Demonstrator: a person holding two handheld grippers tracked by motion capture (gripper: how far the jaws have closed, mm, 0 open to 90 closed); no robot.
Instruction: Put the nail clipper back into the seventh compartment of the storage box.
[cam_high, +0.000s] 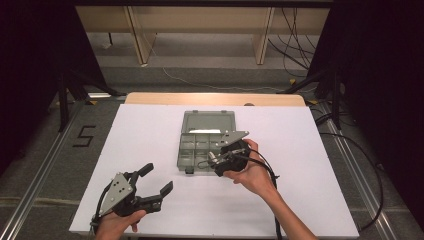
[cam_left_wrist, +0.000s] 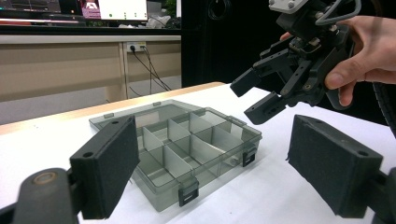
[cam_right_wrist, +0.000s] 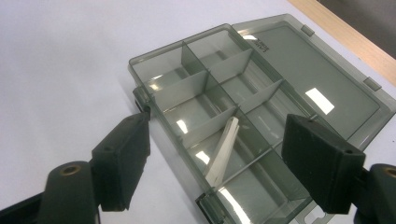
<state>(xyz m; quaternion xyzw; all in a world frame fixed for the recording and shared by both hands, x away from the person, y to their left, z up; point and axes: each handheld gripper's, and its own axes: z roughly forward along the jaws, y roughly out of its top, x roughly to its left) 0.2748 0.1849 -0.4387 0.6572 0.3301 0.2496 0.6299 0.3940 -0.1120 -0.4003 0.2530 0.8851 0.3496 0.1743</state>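
Note:
A grey see-through compartment box (cam_high: 182, 150) lies in the middle of the white table (cam_high: 300, 165), its lid (cam_high: 208, 121) folded flat open behind it. In the right gripper view a thin white strip (cam_right_wrist: 227, 138) lies slanted inside the box (cam_right_wrist: 163, 88), leaning over a divider. My right gripper (cam_high: 213, 158) hovers over the box's front right part, jaws open and apart from the strip. From the left gripper view the right gripper (cam_left_wrist: 250, 99) hangs above the box (cam_left_wrist: 219, 161), held by a hand. My left gripper (cam_high: 157, 178) rests open near the table's front left with nothing in it.
The table's wooden far edge (cam_high: 215, 98) borders a floor with cables (cam_high: 295, 35) and dark stands on both sides. A black cable (cam_high: 272, 200) trails from the right gripper along the forearm. Bare white tabletop lies left and right of the box.

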